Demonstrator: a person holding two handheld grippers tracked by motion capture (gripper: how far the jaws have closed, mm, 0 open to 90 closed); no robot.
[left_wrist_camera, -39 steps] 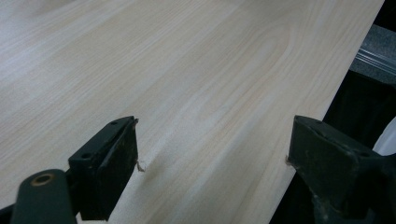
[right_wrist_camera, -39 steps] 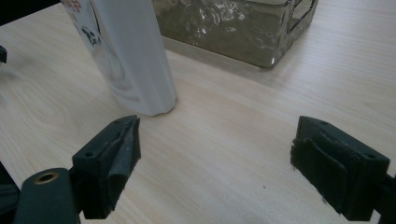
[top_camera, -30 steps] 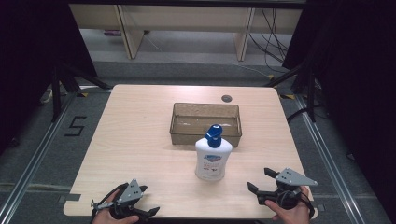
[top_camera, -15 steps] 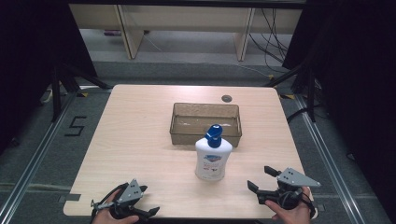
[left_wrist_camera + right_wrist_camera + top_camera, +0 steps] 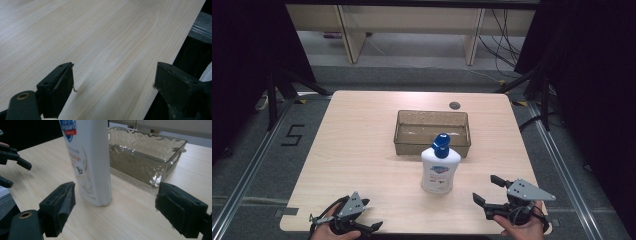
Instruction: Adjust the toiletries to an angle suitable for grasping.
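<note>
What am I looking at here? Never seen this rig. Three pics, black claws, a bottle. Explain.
There is no robot arm: a person holds a hand-operated two-jaw gripper in each hand. The high view looks down from above the person's side of the wooden table; the left gripper is at bottom left and the right gripper at bottom right. The other two pictures come from a camera riding on each gripper, looking out between its black jaws.

On the table stand a white pump bottle with a blue cap and, just behind it, a clear smoky rectangular tray, which looks empty. A small dark round fitting sits near the far edge.

Nothing is held. Both grippers are open. The right one faces the bottle; the left one looks across bare wood at the table's edge.
</note>
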